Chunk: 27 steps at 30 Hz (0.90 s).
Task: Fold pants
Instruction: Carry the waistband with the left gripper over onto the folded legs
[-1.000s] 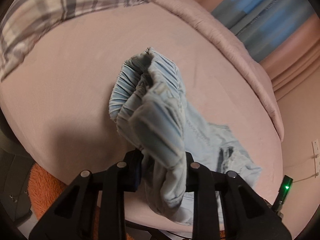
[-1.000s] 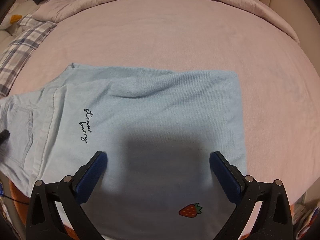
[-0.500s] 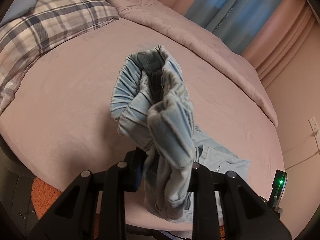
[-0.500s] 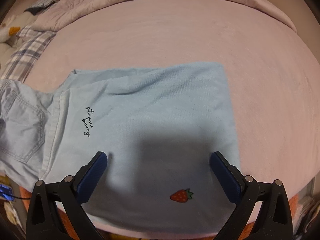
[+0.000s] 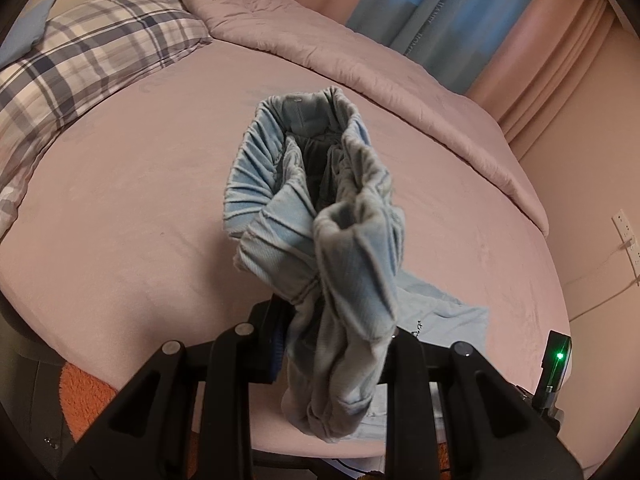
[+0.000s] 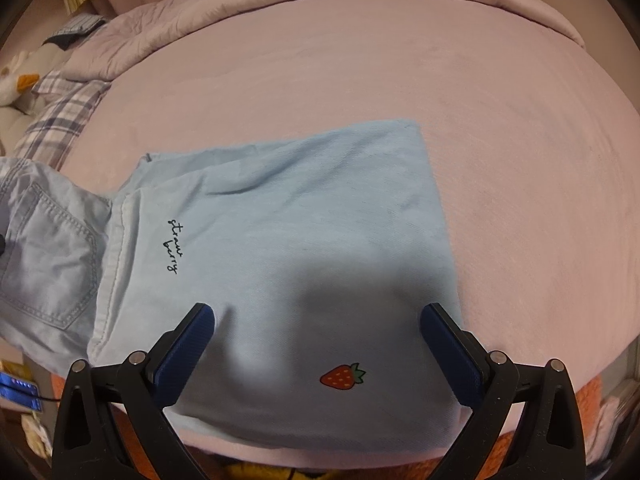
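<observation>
The left gripper [image 5: 336, 344] is clamped on the gathered elastic waistband of the light blue denim pants [image 6: 288, 248], lifting it above the pink bed sheet [image 6: 400, 60]. The legs lie flat on that sheet. The right gripper [image 6: 316, 328] hovers over them, jaws spread wide.

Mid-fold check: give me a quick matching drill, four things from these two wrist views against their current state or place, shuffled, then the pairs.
Things:
1. left gripper
2. right gripper
3. strawberry print
4. plaid pillow

States or places:
A. open, above the flat pant leg
B. far-left side of the bed
C. shut on the bunched waistband
D. on the pants, between the right fingers in view

Pairs: 1-C, 2-A, 3-D, 4-B
</observation>
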### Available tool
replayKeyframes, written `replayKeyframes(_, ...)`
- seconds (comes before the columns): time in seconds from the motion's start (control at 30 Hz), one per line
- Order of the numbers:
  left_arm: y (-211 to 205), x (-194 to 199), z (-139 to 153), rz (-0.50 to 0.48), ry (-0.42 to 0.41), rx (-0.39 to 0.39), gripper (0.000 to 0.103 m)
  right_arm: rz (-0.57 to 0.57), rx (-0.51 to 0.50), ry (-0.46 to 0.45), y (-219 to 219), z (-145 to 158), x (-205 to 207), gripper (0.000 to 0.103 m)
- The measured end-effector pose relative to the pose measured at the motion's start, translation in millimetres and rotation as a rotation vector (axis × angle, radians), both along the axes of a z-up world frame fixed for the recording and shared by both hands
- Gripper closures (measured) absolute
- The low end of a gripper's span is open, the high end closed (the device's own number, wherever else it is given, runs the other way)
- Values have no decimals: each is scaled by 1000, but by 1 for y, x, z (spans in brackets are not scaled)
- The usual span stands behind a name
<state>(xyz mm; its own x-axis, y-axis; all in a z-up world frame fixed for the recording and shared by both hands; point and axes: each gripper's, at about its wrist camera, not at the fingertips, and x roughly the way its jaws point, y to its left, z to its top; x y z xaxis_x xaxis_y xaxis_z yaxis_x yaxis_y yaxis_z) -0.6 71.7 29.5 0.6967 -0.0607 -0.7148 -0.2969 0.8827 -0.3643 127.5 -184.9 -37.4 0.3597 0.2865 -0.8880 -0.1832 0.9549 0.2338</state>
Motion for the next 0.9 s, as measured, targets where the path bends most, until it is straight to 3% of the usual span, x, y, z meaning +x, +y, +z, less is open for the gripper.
replayKeyframes(0.9, 8, 21, -3, -88, 20, -42, 77, -1, 12, 8, -4, 0, 1, 1)
